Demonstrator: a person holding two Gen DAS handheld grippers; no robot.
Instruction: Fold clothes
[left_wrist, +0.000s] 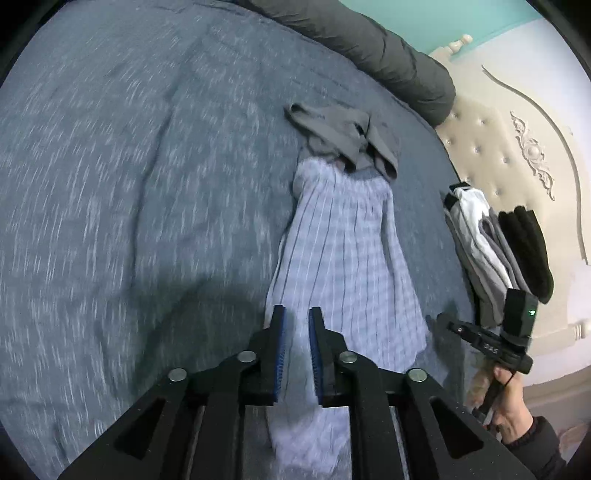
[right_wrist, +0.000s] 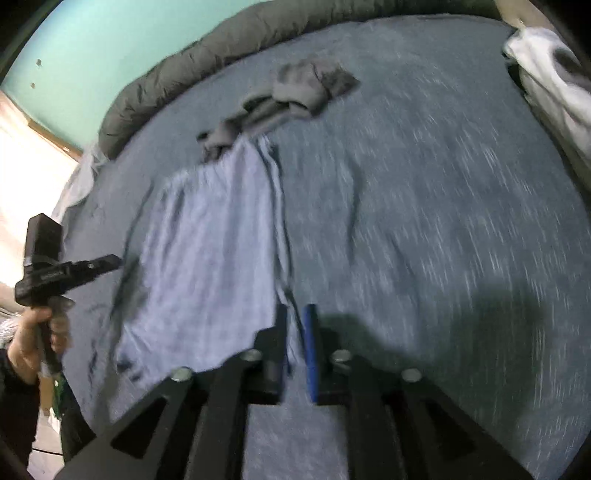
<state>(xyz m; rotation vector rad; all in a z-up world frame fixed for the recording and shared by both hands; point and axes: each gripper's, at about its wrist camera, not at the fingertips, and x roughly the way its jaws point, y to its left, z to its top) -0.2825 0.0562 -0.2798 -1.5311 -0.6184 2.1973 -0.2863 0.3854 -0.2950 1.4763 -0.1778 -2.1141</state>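
Note:
A light blue striped garment (left_wrist: 347, 251) lies stretched out lengthwise on the bed, also in the right wrist view as the striped garment (right_wrist: 207, 251). My left gripper (left_wrist: 296, 310) hovers over its near left part, jaws a little apart, with no cloth pinched. From the other side the left gripper (right_wrist: 114, 262) hangs in a hand beside the garment's left edge. My right gripper (right_wrist: 295, 308) is at the garment's near right edge. A narrow strip of cloth runs between its slightly parted jaws, and the pads do not clamp it. The right gripper (left_wrist: 443, 319) shows at the garment's right side.
A crumpled grey garment (left_wrist: 343, 136) lies past the striped one's far end. A rolled dark grey duvet (left_wrist: 388, 55) borders the blue-grey bedsheet (left_wrist: 110, 184). A stack of folded clothes (left_wrist: 480, 236) and a black item (left_wrist: 528, 251) sit by the cream headboard (left_wrist: 517, 147).

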